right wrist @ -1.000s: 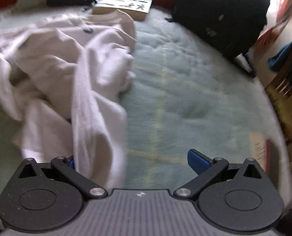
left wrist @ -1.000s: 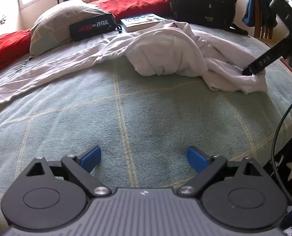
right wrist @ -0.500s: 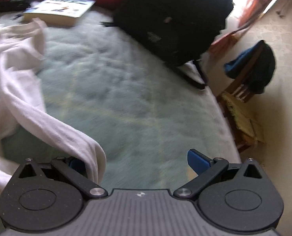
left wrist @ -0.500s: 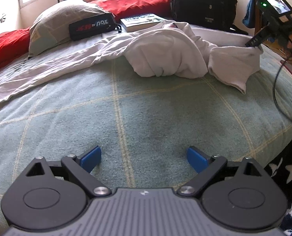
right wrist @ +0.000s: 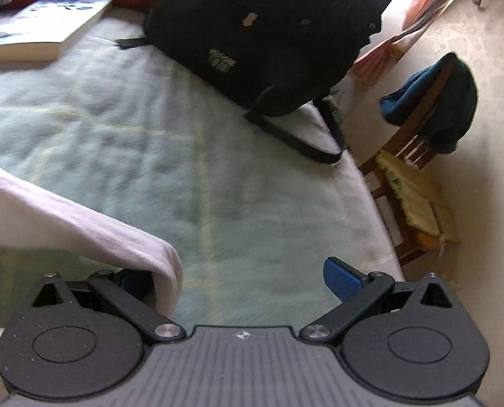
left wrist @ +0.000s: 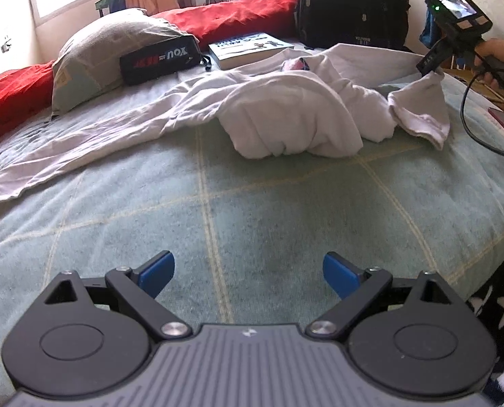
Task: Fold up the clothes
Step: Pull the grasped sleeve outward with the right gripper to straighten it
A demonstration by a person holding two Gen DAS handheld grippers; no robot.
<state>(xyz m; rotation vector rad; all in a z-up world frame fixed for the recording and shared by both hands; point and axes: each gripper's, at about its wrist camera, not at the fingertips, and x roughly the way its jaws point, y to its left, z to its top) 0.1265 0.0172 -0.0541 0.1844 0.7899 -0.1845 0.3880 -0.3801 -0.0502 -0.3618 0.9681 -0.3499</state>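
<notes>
Left gripper (left wrist: 248,273) sits low over the green bedspread (left wrist: 252,210), its blue fingers spread wide with nothing between them. Farther back, from left to right, lie a red bolster (left wrist: 11,84), a grey pillow (left wrist: 106,47), a black pouch (left wrist: 160,57) leaning on the pillow, a book (left wrist: 248,49) and a black backpack (left wrist: 350,3). A white shirt (left wrist: 285,115) sprawls rumpled across the middle of the bed, one sleeve trailing off to the left. Its right end is lifted off the bedspread and hangs from the tip of the right gripper (left wrist: 430,64).

From the right wrist, the right gripper (right wrist: 248,273) has its fingers wide apart; the shirt (right wrist: 82,234) drapes over the left finger, covering it, and the right finger (right wrist: 341,279) is bare. Beyond are the book (right wrist: 44,23), the backpack (right wrist: 268,34) and a wooden chair (right wrist: 418,149) beside the bed.
</notes>
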